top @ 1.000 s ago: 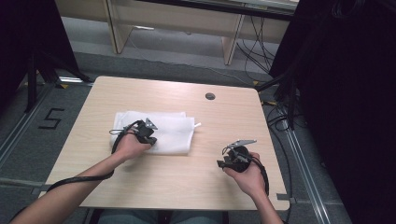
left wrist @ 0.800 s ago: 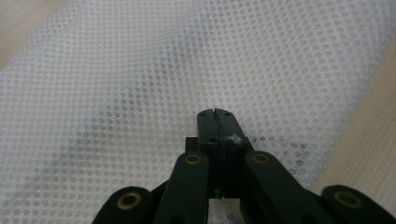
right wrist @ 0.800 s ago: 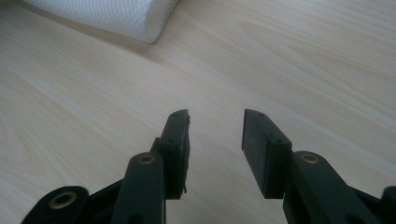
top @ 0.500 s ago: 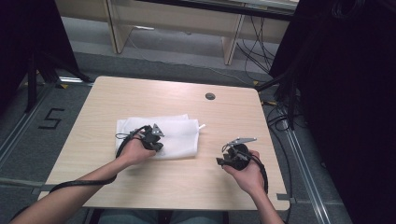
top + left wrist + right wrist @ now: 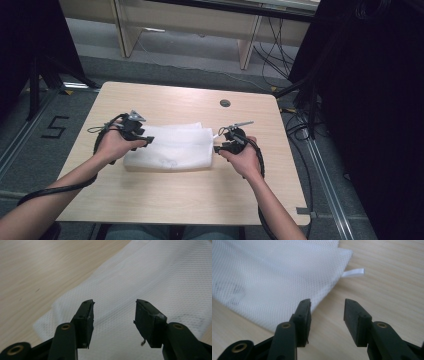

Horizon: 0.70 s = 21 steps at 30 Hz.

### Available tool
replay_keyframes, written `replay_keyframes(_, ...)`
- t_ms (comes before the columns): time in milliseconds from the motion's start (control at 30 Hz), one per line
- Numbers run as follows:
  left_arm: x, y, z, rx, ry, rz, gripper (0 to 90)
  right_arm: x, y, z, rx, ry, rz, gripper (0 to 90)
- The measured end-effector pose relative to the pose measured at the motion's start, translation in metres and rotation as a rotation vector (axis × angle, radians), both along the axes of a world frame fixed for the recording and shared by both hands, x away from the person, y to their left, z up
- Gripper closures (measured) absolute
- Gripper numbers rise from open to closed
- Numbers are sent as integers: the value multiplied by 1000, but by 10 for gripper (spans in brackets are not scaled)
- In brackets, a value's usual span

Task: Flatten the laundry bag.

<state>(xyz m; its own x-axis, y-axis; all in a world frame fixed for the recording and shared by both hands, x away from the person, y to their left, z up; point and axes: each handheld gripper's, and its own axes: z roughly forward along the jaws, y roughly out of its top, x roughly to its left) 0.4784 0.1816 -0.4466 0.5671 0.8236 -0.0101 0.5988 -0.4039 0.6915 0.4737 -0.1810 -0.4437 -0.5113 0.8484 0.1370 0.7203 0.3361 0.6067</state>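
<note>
Up close, mesh bag (image 5: 262,277), white loop tab (image 5: 353,272)

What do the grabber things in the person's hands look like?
Each hand holds a black grabber. The left gripper and the right gripper each carry a small grey three-cornered plate on top and trail a black cable. Up close, the jaws are flat black blocks on black arms with little brass-coloured rivets. The forearms are bare, with no sleeves.

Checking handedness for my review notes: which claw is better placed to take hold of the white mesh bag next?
Left, probably. The left claw hangs open right over the white mesh fabric bag, its jaws having just opened. The right claw, also just opened, points mostly at the bare light wooden table beside the bag's edge.
</note>
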Motion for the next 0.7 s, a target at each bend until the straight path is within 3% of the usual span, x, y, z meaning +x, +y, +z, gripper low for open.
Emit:
replay_keyframes(100,2,11,-5,-19,24,35,468,10,5,-3,8,5,-9,562)
replay_keyframes(133,3,18,-12,-32,46,67,448,19,10,-5,11,40,-8,556)
replay_keyframes(200,4,21,-18,-50,78,88,425,25,15,-10,17,45,-8,550)
replay_keyframes(300,6,24,-24,-45,94,86,416,32,24,-15,19,74,-17,541)
replay_keyframes(367,8,24,-28,-65,123,105,425,34,26,-17,17,84,-17,540)
replay_keyframes(400,9,25,-29,-50,148,96,434,36,28,-19,19,96,-26,535)
replay_keyframes(433,10,25,-30,-51,154,98,446,37,30,-21,6,90,-21,551)
replay_keyframes(467,11,24,-33,-54,168,101,469,39,32,-22,-5,127,-43,604)
replay_keyframes(533,11,22,-35,-54,173,98,499,42,29,-24,7,139,-45,626)
replay_keyframes(667,12,19,-38,-26,184,83,579,40,27,-24,-27,143,-36,857)
replay_keyframes(700,12,19,-39,-15,184,71,579,40,27,-24,-27,143,-36,857)
